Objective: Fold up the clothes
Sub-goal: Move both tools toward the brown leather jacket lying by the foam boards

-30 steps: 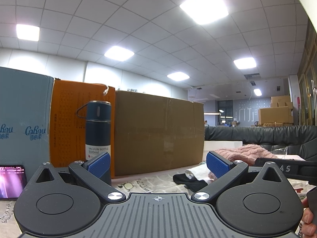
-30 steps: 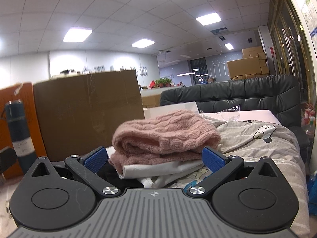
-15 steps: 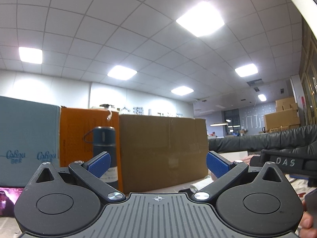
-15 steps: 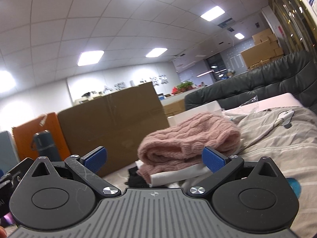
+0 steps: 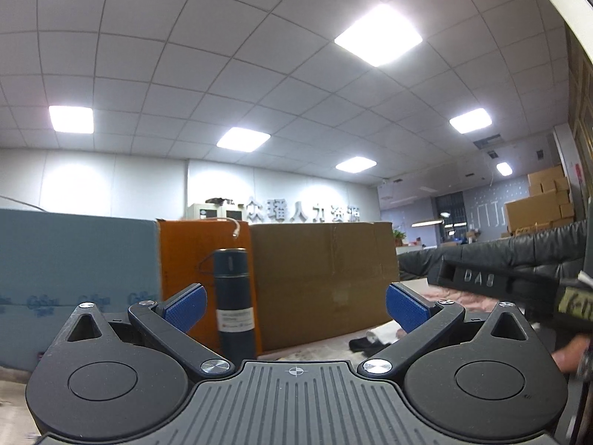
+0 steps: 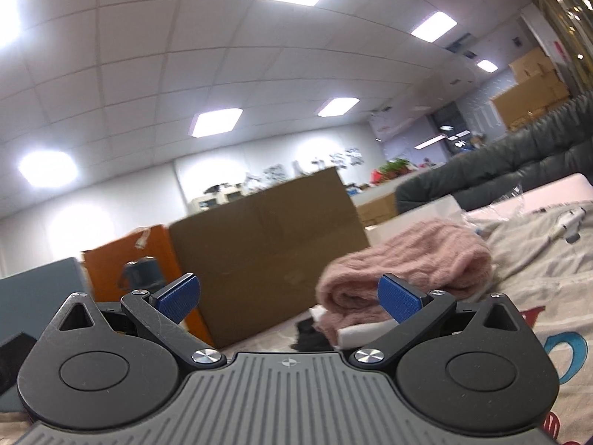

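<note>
**Both grippers spread and empty, aimed above the clothes pile**

The left gripper (image 5: 294, 302) is tilted upward, so most of its view is ceiling. Its jaws are spread wide, and nothing lies between the blue pads (image 5: 185, 306). Directly ahead stands a dark blue bottle (image 5: 234, 302), upright, in front of an orange box (image 5: 185, 256). A large brown cardboard box (image 5: 322, 278) stands just beside the bottle on the right, and a grey-blue box (image 5: 74, 259) stands to the left of the orange one. At the right edge of this view, part of the other gripper's black body (image 5: 493, 282) crosses in front of a dark sofa (image 5: 537, 248), and a hand (image 5: 570, 352) shows below it, blurred.

The right gripper (image 6: 289, 296) is also released, jaws wide apart, holding nothing. It is tilted to one side, so the room appears slanted. The clothes lie ahead of it and to the right: a folded pink knitted sweater (image 6: 407, 263) rests on top of a white garment (image 6: 359, 332), with a black garment (image 6: 311, 333) just beside them at the foot of the brown cardboard box. The right pad (image 6: 398, 302) overlaps the sweater in the view; contact cannot be determined. The pile rests on a light printed cloth (image 6: 537, 278) that spreads toward the sofa.
</note>
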The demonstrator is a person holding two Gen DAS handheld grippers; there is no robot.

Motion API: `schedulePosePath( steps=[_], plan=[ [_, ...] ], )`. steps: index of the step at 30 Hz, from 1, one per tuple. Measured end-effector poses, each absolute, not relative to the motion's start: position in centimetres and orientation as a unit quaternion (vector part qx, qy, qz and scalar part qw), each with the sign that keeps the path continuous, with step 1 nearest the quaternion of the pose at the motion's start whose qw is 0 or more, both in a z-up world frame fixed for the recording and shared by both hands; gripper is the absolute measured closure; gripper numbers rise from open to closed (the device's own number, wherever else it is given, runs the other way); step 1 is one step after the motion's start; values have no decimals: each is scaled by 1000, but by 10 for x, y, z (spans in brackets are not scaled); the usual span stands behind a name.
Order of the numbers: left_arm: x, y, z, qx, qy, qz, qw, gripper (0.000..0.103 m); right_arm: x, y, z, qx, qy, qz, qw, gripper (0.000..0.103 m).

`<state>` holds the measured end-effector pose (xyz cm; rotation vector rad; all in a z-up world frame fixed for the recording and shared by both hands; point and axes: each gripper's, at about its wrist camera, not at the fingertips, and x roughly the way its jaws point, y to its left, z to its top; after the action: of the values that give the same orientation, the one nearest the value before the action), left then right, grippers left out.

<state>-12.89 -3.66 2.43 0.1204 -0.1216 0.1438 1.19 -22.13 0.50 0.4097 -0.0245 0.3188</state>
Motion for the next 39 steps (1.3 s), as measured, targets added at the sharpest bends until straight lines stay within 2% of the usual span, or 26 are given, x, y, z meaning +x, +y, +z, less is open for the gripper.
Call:
schedulePosePath(
  steps=[10,16,23,29,32,35,39],
  plan=[
    [-196,-22,21,104,-42,119,987,0,-56,-200,21,147,-3,293,945,0],
    [-231,12,27,75,-47,210,974,0,-90,-164,26,106,6,372,922,0],
    [-274,61,35,-14,-62,279,958,0,-120,-103,28,49,26,479,876,0],
    [-338,116,45,-92,-110,345,927,0,-152,-43,46,-3,18,579,815,0],
    [-373,160,55,-156,-126,384,901,0,-167,-12,55,-26,8,611,791,0],
    [-410,217,57,-269,-132,399,867,0,-178,24,61,-54,5,635,770,0],
    [-436,281,57,-364,-82,421,827,0,-195,66,60,-97,3,655,750,0]
  ],
)
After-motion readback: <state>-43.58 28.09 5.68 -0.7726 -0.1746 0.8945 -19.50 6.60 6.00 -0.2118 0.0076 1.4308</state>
